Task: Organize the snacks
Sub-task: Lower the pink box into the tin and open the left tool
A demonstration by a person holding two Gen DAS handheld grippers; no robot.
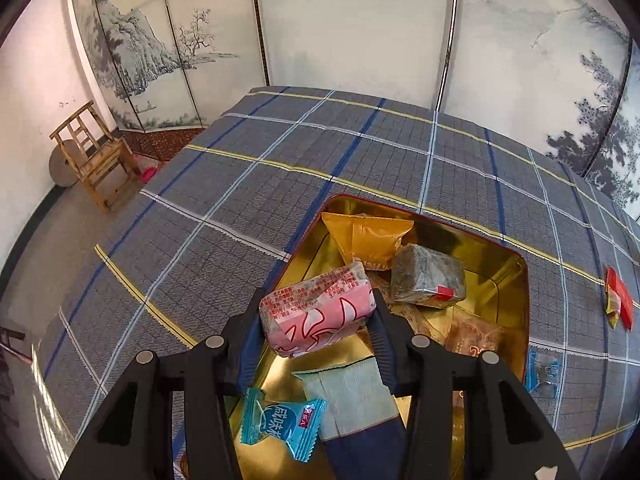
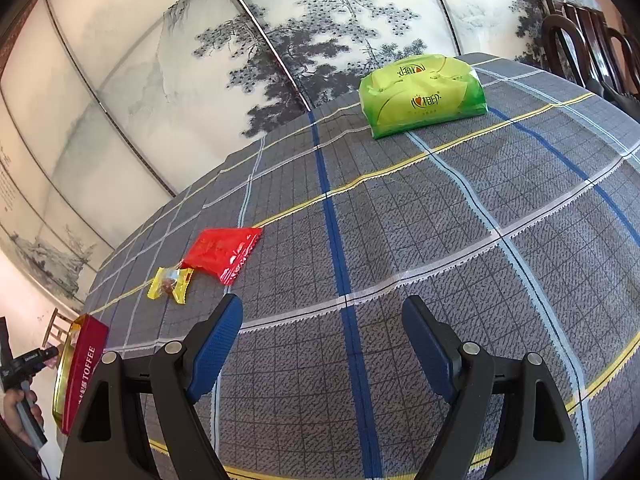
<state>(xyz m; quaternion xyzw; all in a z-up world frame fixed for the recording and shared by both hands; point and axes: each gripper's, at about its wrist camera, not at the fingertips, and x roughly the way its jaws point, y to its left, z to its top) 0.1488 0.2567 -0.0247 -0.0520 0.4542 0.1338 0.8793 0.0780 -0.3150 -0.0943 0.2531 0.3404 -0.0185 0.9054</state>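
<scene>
My left gripper [image 1: 318,312] is shut on a pink wrapped snack [image 1: 318,310] and holds it above the gold-lined tin [image 1: 516,280]. The tin holds an orange packet [image 1: 368,238], a dark clear-wrapped block [image 1: 428,276], a pale green packet [image 1: 352,396], a blue candy [image 1: 280,424] and other sweets. My right gripper [image 2: 322,320] is open and empty above the plaid tablecloth. A red packet [image 2: 222,252] and a yellow candy [image 2: 170,282] lie to its left. The tin's red TOFFEE side [image 2: 82,376] shows at far left.
A green tissue pack [image 2: 422,94] sits at the table's far side. A red-yellow wrapper [image 1: 618,302] and a blue candy [image 1: 542,370] lie right of the tin. A folding painted screen [image 1: 352,24] stands behind the table. A wooden chair [image 1: 94,156] stands left; dark chairs [image 2: 588,36] right.
</scene>
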